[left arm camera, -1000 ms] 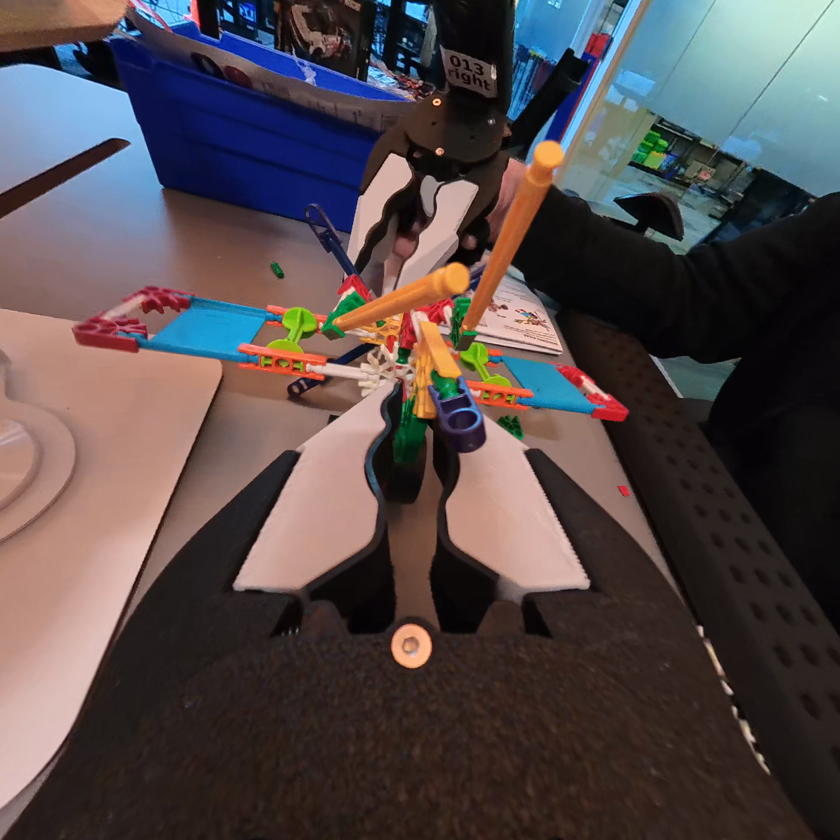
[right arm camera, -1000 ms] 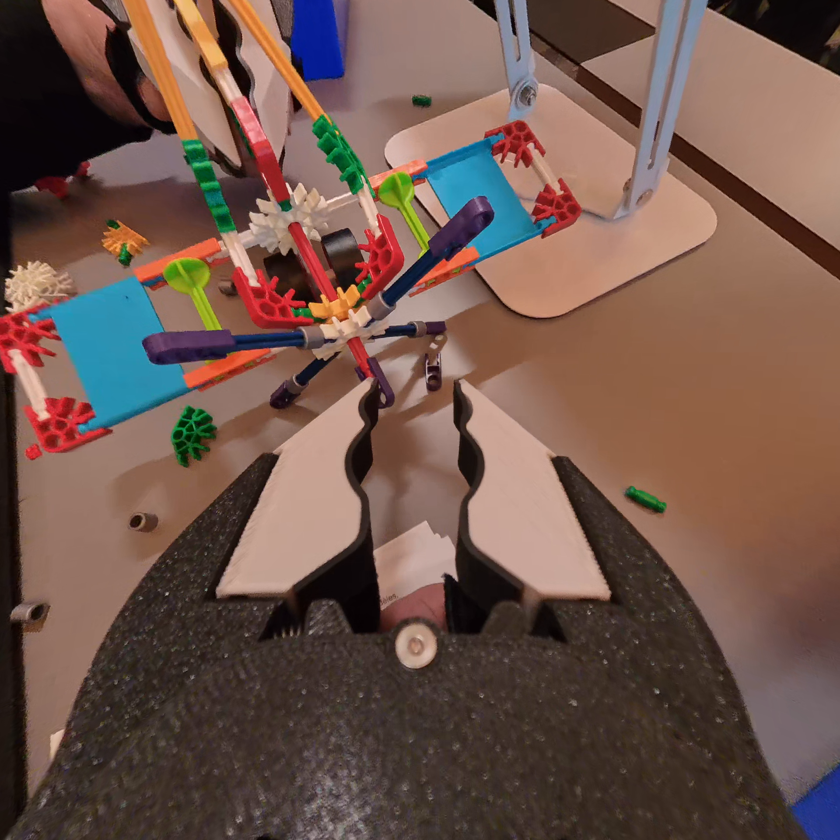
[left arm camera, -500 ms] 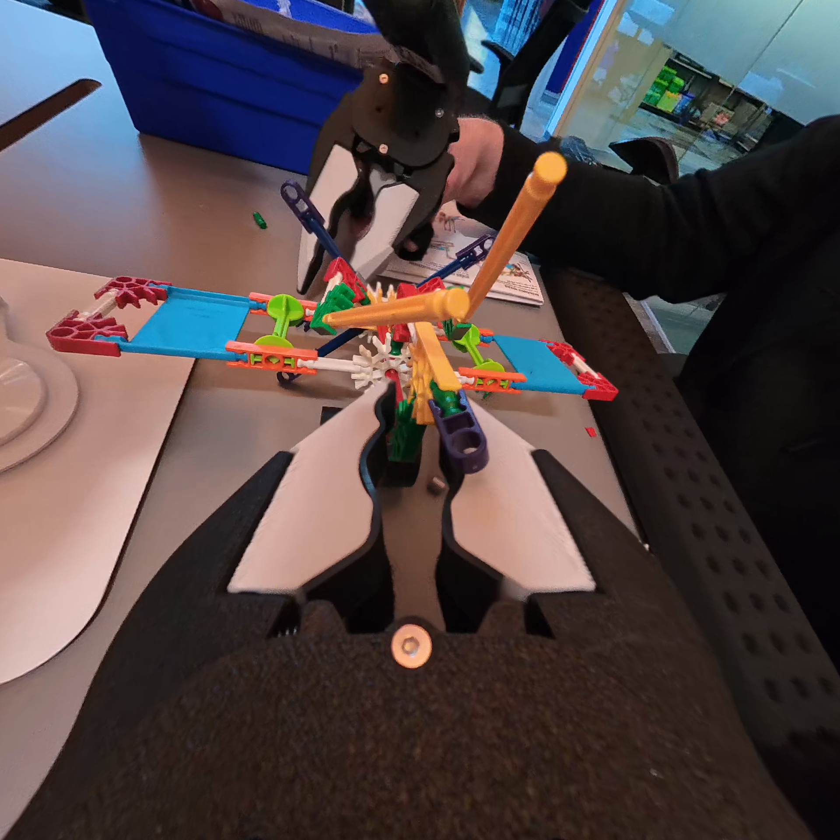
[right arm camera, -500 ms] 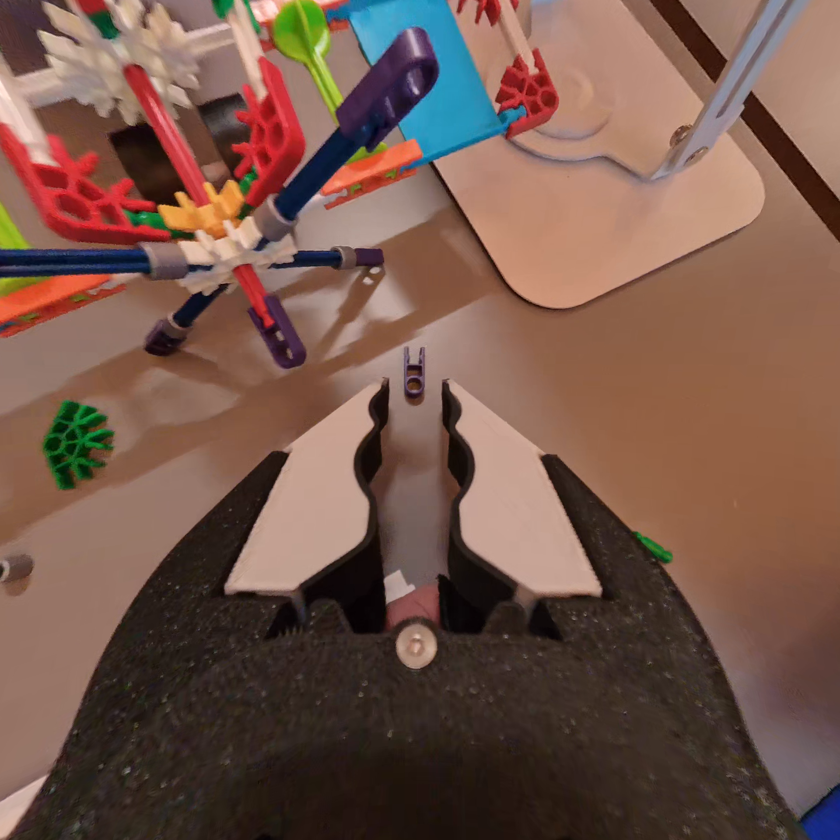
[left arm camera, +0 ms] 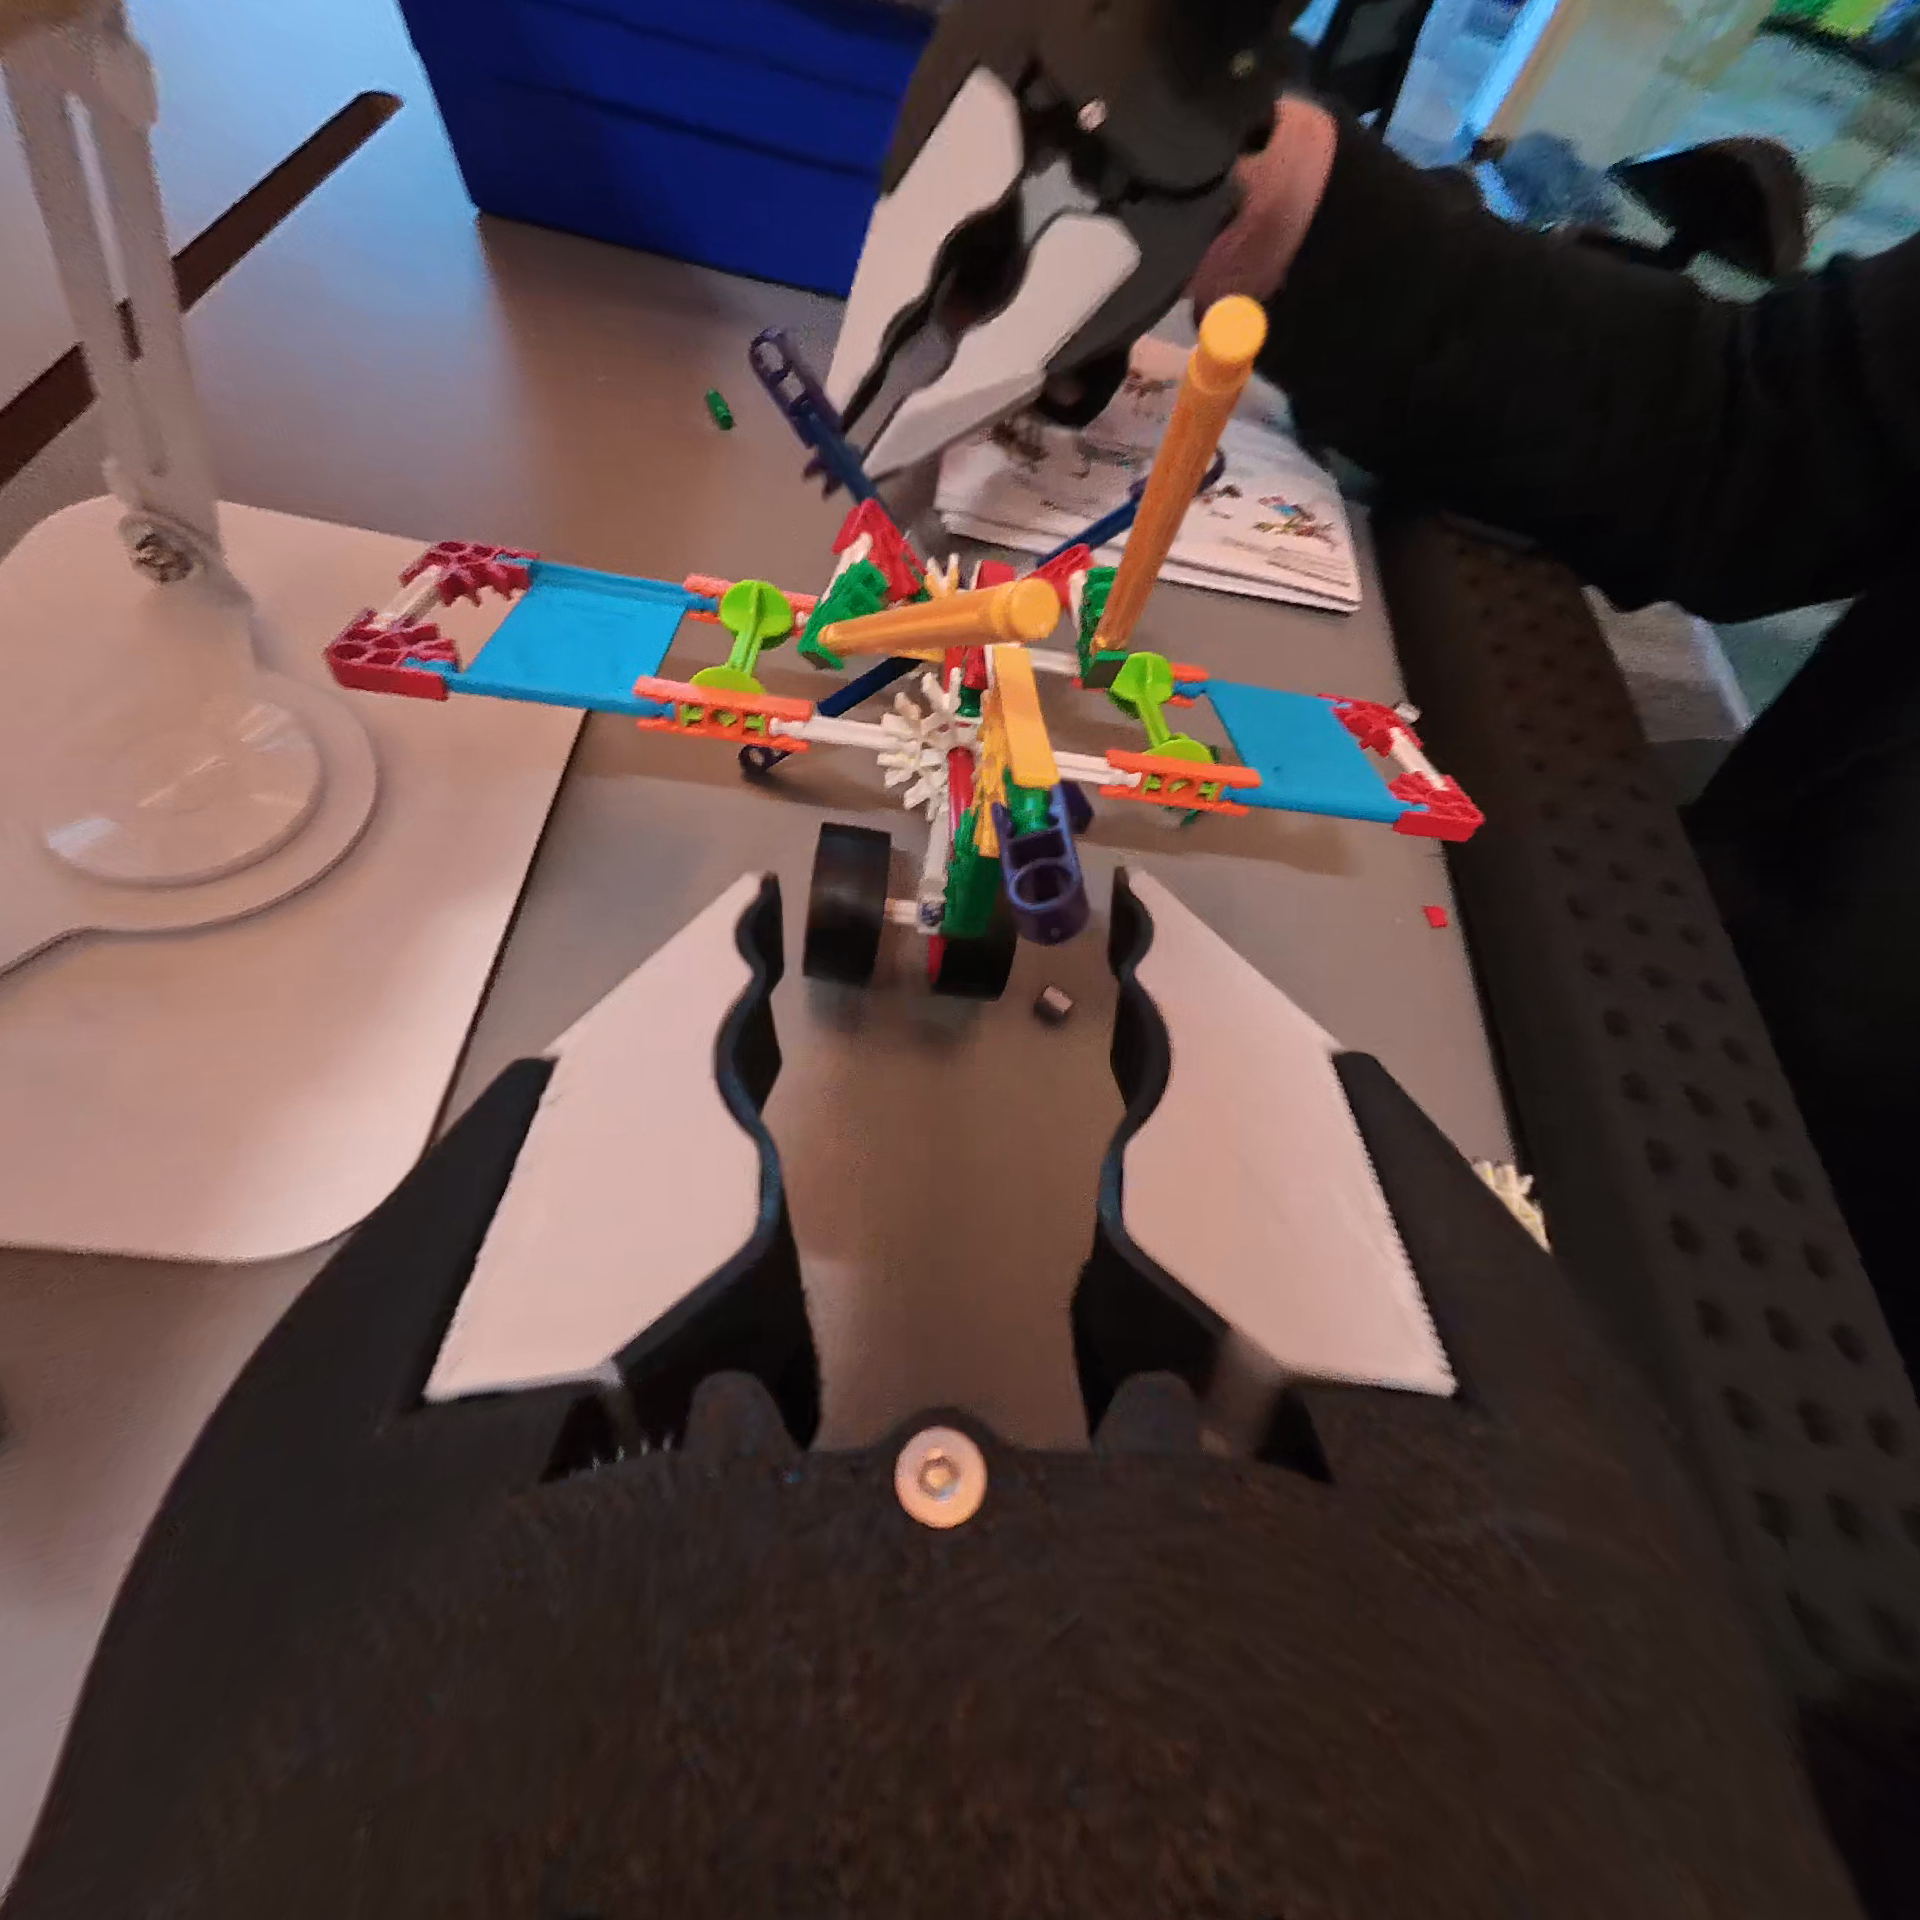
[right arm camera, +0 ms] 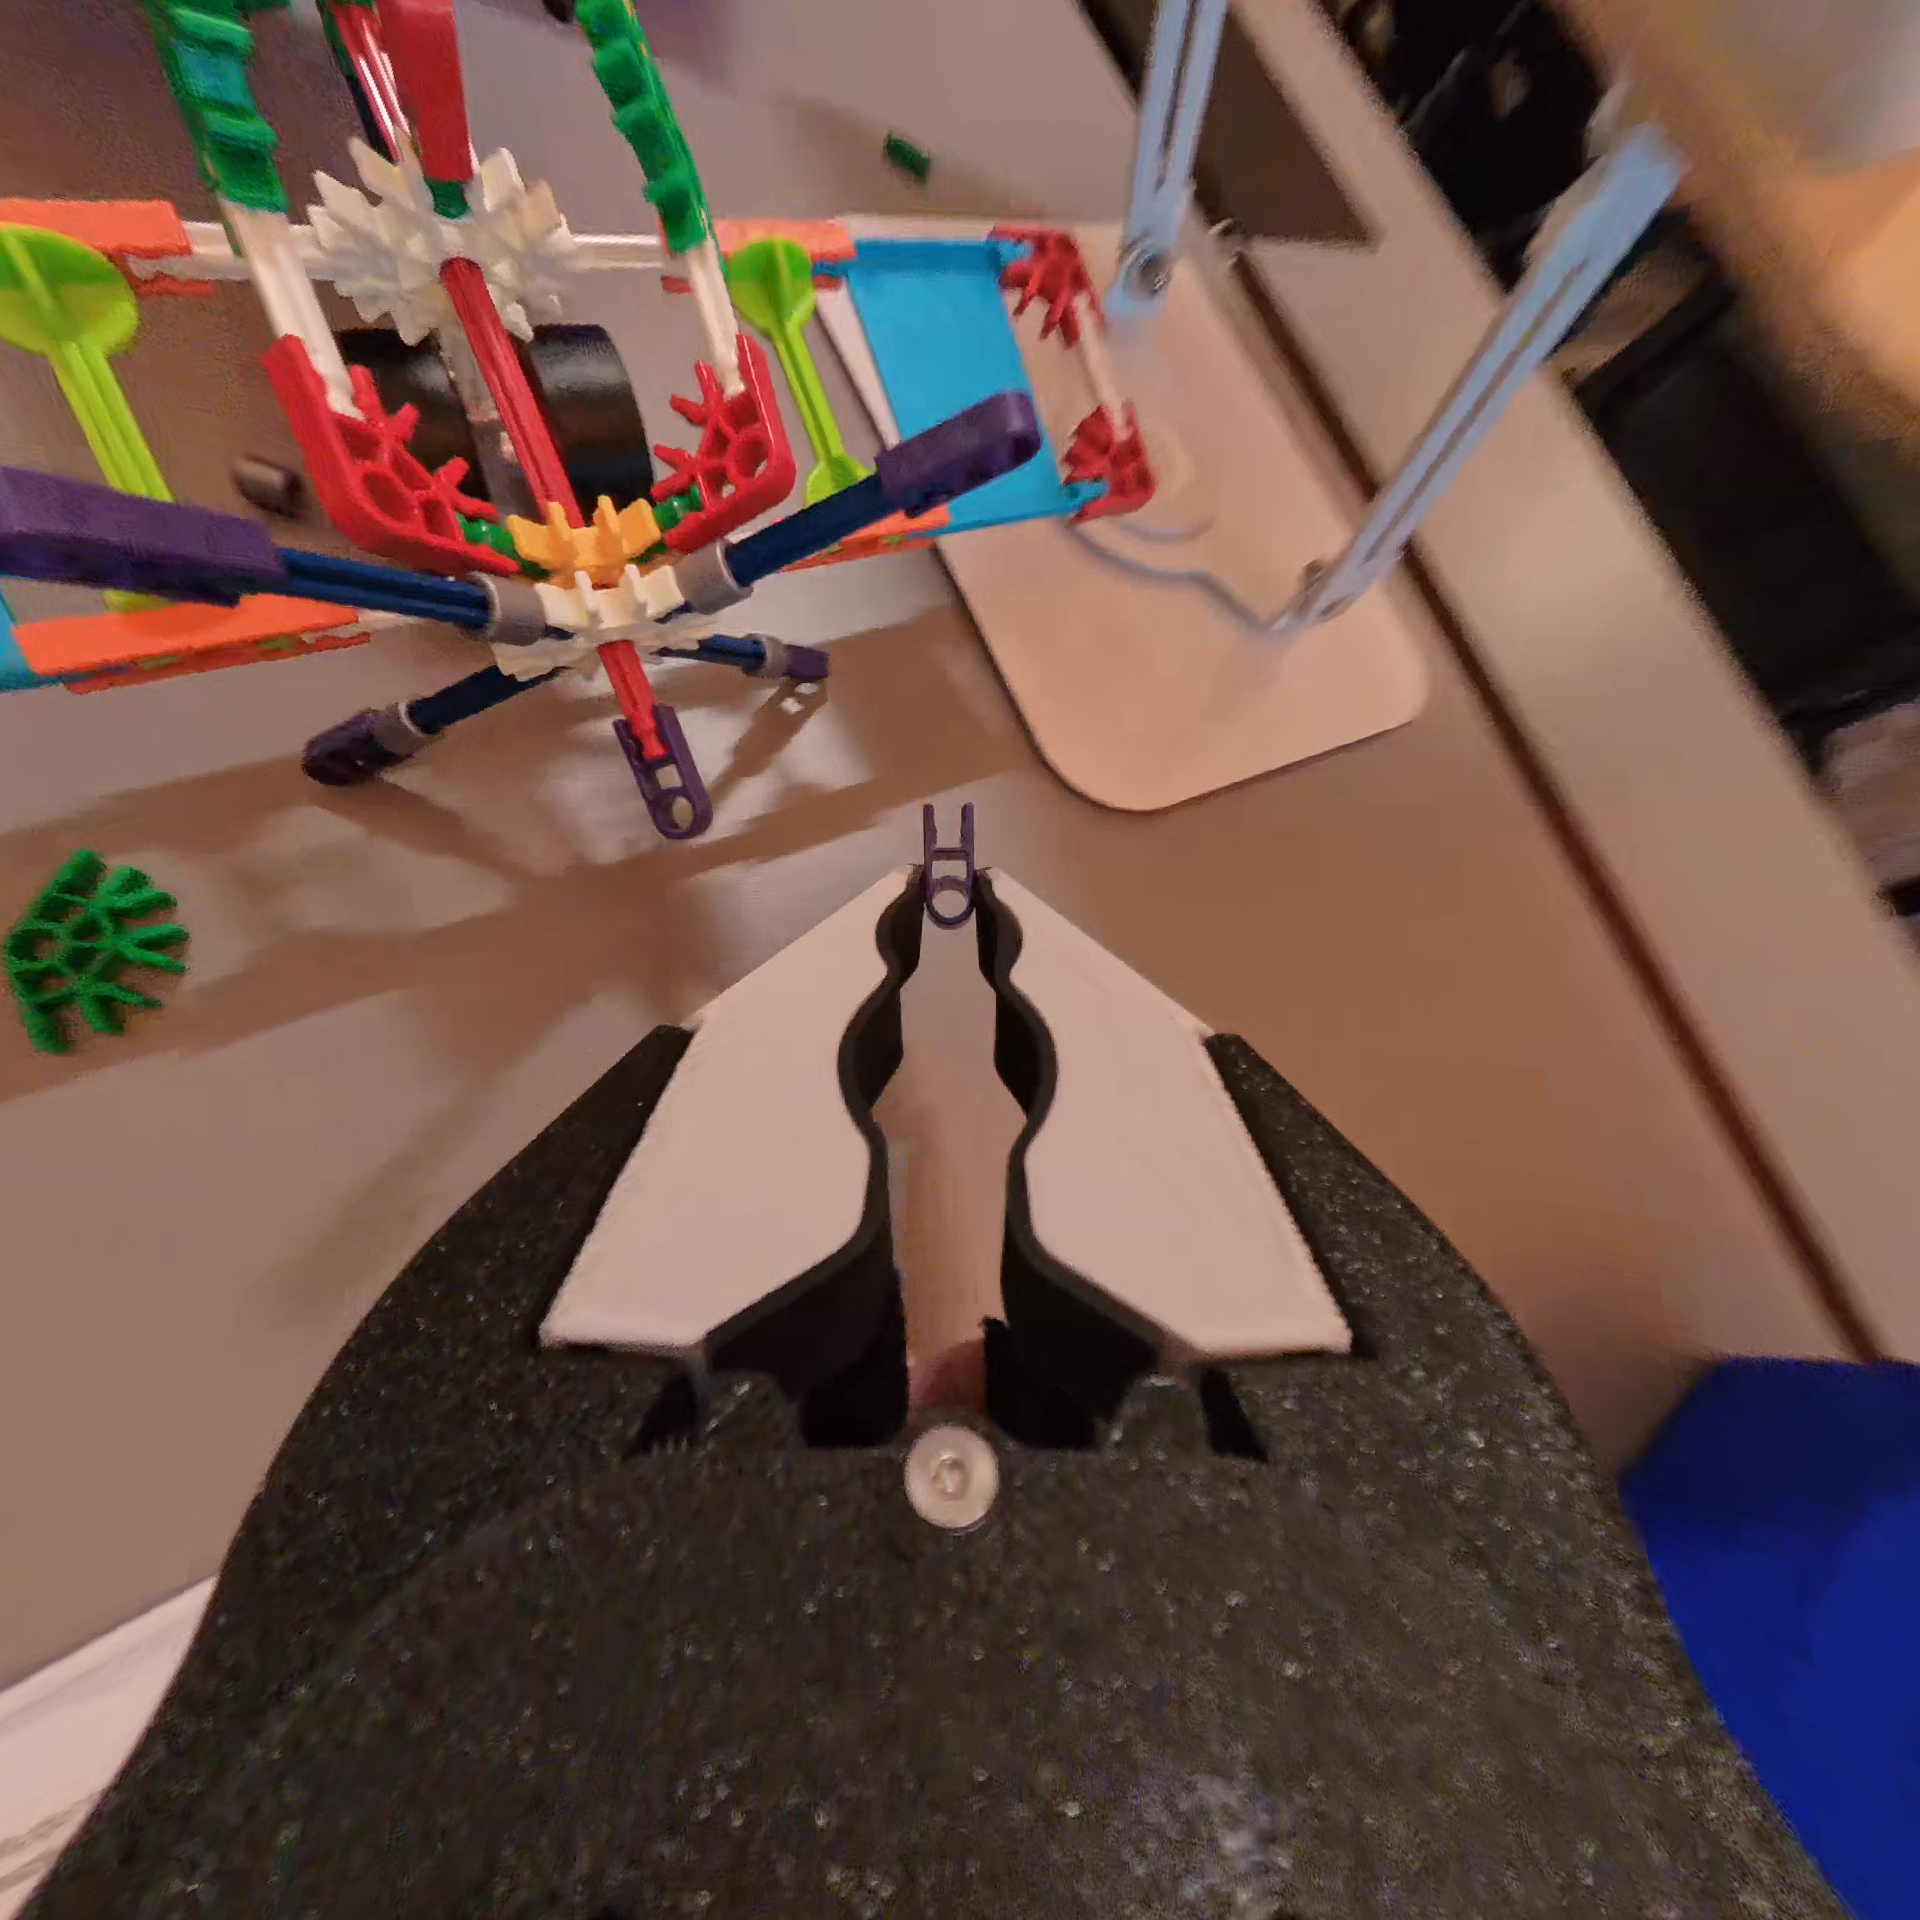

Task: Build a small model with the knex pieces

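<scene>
Already the right gripper [right arm camera: 948, 883] pinches a small purple clip [right arm camera: 948, 868] only at its very tips, so it may twist free; the left gripper [left arm camera: 940, 914] gapes wide just short of the toy model [left arm camera: 935, 707].

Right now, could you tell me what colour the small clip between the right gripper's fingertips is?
Purple; the small clip shows best in the right wrist view, pinched by the right gripper.

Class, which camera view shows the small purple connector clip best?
The right wrist view: the small purple connector clip sits sharp between the right gripper fingertips. The left wrist view shows that gripper only blurred; no clip discernible.
</scene>
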Available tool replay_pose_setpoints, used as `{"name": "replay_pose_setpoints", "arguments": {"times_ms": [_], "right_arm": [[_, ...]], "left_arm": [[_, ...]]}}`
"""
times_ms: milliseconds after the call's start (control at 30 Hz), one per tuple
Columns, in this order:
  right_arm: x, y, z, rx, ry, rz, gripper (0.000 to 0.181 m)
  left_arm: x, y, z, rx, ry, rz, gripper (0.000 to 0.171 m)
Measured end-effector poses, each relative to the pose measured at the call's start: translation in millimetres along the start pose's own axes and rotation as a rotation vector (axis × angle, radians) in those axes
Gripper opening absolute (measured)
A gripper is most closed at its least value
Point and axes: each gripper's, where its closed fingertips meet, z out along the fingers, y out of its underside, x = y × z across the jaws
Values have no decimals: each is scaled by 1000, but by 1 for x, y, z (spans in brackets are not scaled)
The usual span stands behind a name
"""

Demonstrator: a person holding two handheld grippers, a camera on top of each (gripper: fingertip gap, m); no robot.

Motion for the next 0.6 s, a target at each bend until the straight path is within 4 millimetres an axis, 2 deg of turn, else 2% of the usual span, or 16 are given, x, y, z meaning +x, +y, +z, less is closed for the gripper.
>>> {"name": "replay_pose_setpoints", "arguments": {"times_ms": [100,167,300,367,433,600], "right_arm": [[5,-16,-19,91,121,-152,10],[5,-25,-27,140,157,-189,10],[9,-29,-35,162,188,-207,10],[11,-26,-35,157,196,-200,10],[12,-22,-32,135,200,-200,10],[10,-27,-32,169,181,-173,10]], "left_arm": [[-1,1,-9,0,-56,4,82],[1,3,-14,14,-81,17,79],[0,4,-22,44,-156,72,53],[-1,-1,-29,82,-199,117,18],[1,-7,-38,125,-227,153,0],[5,-28,-60,240,-328,253,0]]}}
